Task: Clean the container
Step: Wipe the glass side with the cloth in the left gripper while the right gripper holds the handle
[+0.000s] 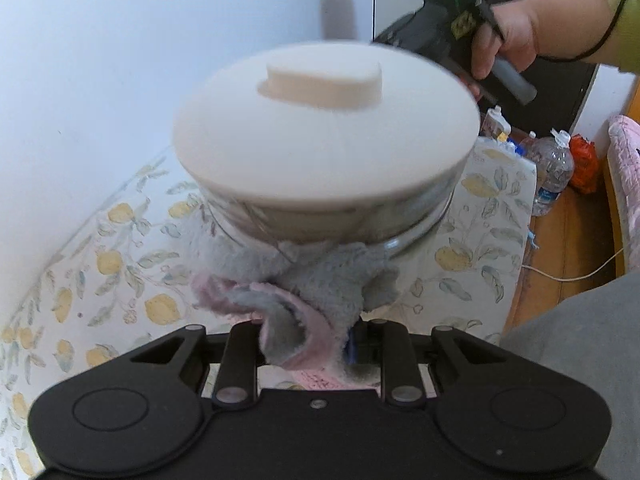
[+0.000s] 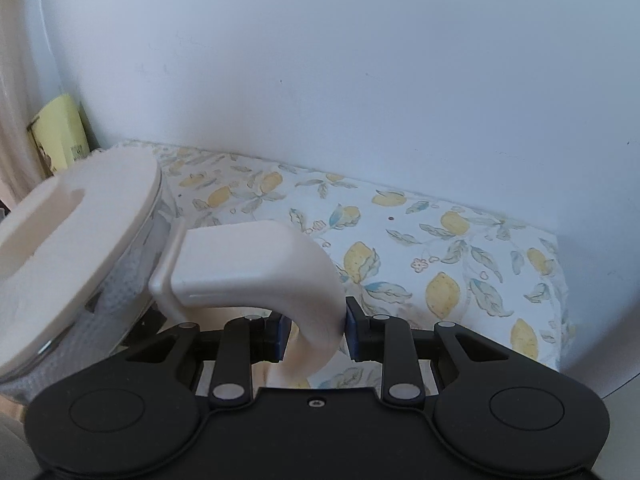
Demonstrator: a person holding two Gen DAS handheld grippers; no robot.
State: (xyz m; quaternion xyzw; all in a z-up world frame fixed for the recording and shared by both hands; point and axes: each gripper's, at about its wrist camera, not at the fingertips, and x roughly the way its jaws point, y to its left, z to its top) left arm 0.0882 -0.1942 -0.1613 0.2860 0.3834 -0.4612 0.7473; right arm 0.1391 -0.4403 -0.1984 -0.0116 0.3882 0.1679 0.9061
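Directly ahead of the left gripper [image 1: 308, 332], its cloth [image 1: 304, 292] touches the container [image 1: 326, 152].

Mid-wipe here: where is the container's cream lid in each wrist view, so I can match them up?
Left wrist: the cream lid fills the upper centre, above the grey-pink cloth.
Right wrist: the lid sits at the left edge, tilted, beside the cream handle.
Shared landmark: the lemon-print tablecloth.

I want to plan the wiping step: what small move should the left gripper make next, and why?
Probably slide the cloth sideways around the container's glass wall. The left gripper already pinches the cloth against the glass below the lid, and the right gripper steadies the handle.
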